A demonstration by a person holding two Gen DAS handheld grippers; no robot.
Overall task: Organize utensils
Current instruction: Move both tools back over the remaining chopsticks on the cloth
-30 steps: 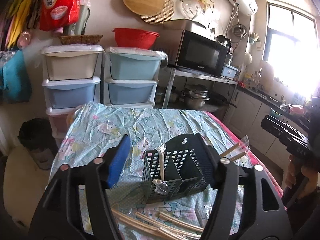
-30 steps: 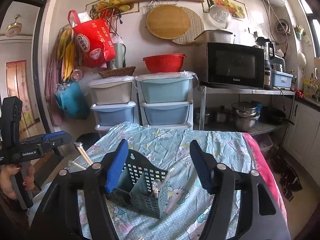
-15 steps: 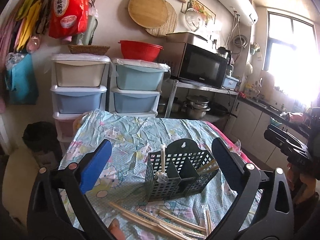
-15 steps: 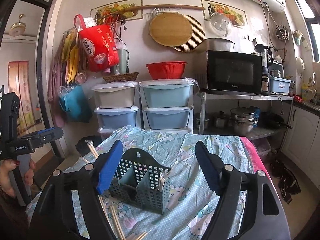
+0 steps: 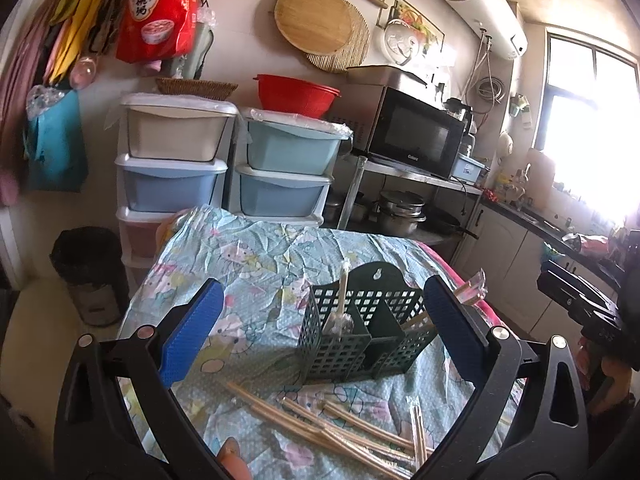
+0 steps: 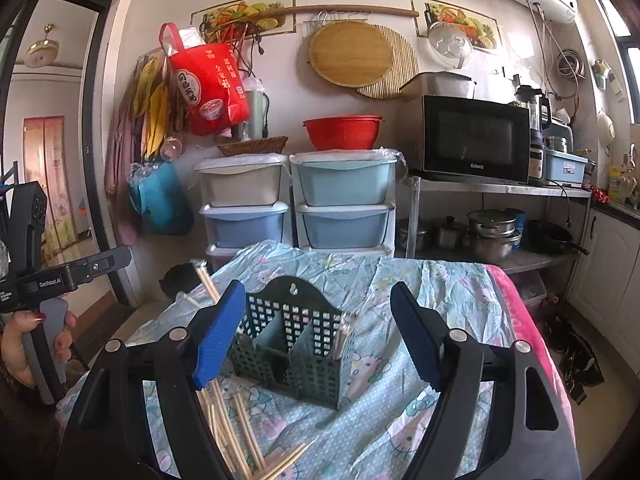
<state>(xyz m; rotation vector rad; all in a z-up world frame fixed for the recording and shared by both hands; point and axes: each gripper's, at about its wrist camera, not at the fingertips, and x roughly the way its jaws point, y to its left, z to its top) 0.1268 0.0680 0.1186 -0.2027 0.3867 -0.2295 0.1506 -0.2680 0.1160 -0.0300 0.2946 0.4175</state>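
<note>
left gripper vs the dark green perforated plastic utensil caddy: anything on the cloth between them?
Yes. In the left wrist view, loose wooden chopsticks lie on the blue patterned cloth between the open left gripper and the caddy.

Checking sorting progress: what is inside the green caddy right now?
The caddy holds a wrapped white utensil in one end compartment and chopsticks in the other. Its walls hide the compartment bottoms.

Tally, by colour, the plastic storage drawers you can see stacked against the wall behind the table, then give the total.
White drawer: 1
Blue drawers: 3
Pink drawer, partly hidden by the table: 1
Total: 5
</note>
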